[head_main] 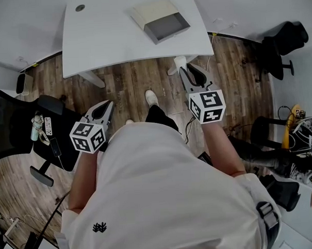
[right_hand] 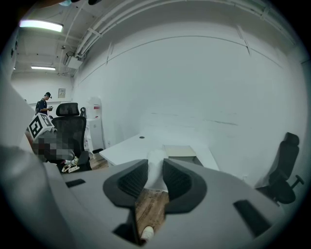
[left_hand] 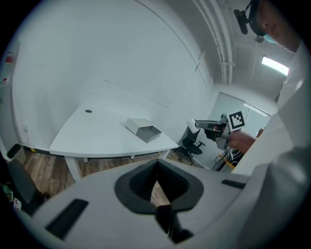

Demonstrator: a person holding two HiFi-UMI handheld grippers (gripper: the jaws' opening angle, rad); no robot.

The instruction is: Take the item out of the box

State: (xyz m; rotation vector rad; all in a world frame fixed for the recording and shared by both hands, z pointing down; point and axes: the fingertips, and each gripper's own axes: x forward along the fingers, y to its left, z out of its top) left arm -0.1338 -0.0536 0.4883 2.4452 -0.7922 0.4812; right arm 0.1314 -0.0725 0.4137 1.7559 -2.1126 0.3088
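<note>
Looking steeply down over a white shirt (head_main: 169, 188) toward a wood floor (head_main: 133, 81) and a curved white worktop (head_main: 106, 41). On that worktop, toward its far right part, a shallow pale box (head_main: 159, 20), lying open, with a grey inside; too small to tell what lies within. Well apart from both grippers, with floor between.

At lower left, holding the left gripper (head_main: 110, 103) out over the floor, short of the worktop. In the left gripper view, jaws pressed together at their tips, pinching nothing; beyond them, the same worktop and box (left_hand: 143, 129).

At right, holding the right gripper (head_main: 187, 68) a little further forward, just beside a white worktop leg (head_main: 173, 68). In the right gripper view, jaws spread partway, with nothing between them but a sight of that leg and the floor; past them, the box (right_hand: 182, 151) resting on the worktop near the wall.

Beside the left arm, a black office chair (head_main: 11, 122) bearing small clutter on its seat; at far right, another black chair (head_main: 281, 43)
</note>
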